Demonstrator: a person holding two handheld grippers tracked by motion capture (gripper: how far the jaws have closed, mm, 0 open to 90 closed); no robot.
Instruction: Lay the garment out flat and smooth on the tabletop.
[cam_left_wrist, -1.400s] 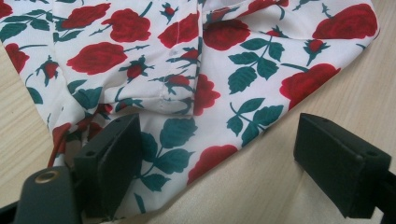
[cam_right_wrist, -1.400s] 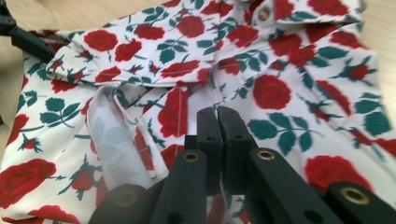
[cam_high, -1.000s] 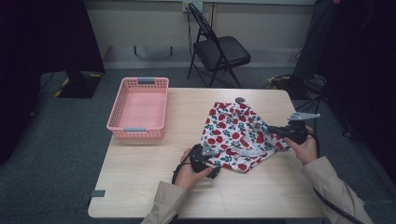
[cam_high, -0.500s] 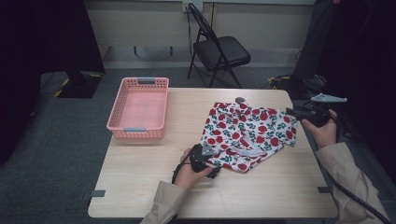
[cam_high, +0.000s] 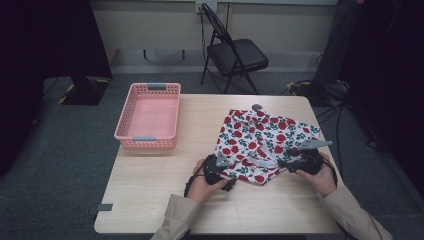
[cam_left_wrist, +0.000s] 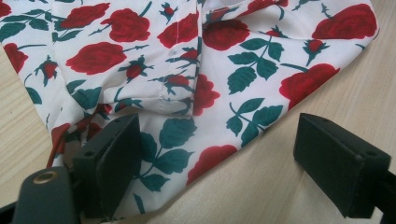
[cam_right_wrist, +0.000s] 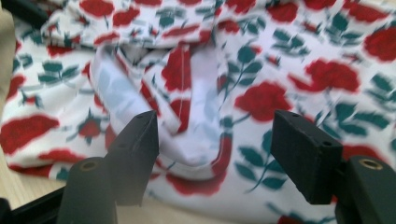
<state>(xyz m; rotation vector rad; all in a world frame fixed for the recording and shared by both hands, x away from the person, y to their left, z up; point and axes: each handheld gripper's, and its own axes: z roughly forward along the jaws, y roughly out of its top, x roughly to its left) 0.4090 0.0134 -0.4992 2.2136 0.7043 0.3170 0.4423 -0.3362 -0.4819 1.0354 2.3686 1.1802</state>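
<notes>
an empty pink basket (cam_high: 148, 116) sits at the far left of a light wooden table (cam_high: 150, 185). a black folding chair (cam_high: 235, 52) stands beyond it.

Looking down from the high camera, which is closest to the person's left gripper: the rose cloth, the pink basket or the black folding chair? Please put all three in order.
From the left gripper:
1. Rose cloth: its near edge lies right at the gripper.
2. Pink basket: on the table's far left corner.
3. Black folding chair: on the floor beyond the table's far edge.
</notes>
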